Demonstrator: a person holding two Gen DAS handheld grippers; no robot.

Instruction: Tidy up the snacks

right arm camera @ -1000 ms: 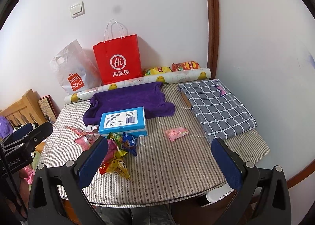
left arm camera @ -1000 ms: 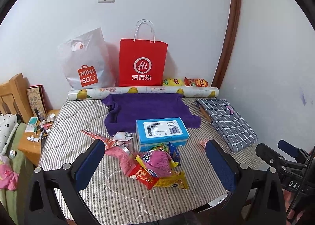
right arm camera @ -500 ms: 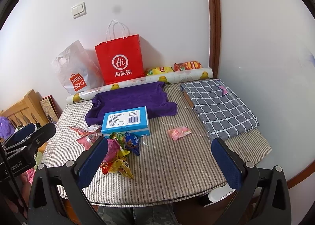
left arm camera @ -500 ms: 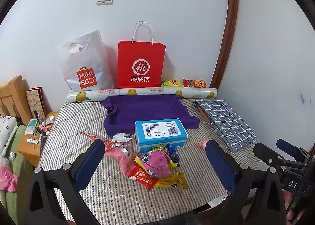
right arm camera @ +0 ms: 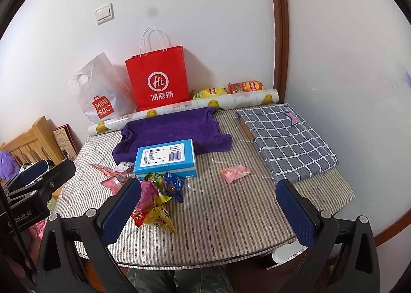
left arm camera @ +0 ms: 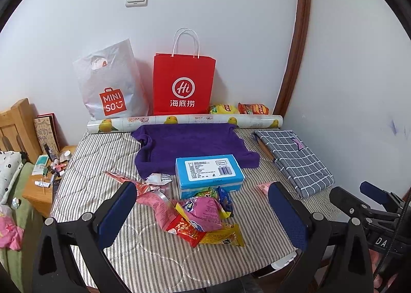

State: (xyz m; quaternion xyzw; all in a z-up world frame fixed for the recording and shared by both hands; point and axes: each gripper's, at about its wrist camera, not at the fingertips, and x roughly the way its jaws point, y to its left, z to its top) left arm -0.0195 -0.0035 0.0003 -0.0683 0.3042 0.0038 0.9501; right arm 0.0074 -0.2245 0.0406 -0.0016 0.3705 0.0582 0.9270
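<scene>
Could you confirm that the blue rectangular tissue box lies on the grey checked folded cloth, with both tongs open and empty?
Not quite: the blue rectangular tissue box lies partly on the purple towel, as the right wrist view shows. Both tongs are open and empty.

L gripper [left arm camera: 201, 212]: fingers [left arm camera: 117, 214] spread wide apart, blue pads facing in, nothing btwn them, held level above near edge of tabletop. R gripper [right arm camera: 208, 212]: same, fingers [right arm camera: 295, 214] wide apart, nothing held, level, pointing fwd. Both side by side, well apart; R seen at right edge of L view, L at left edge of R view. Lap, camo trousers [right arm camera: 177, 281], at bottom of R view.
</scene>
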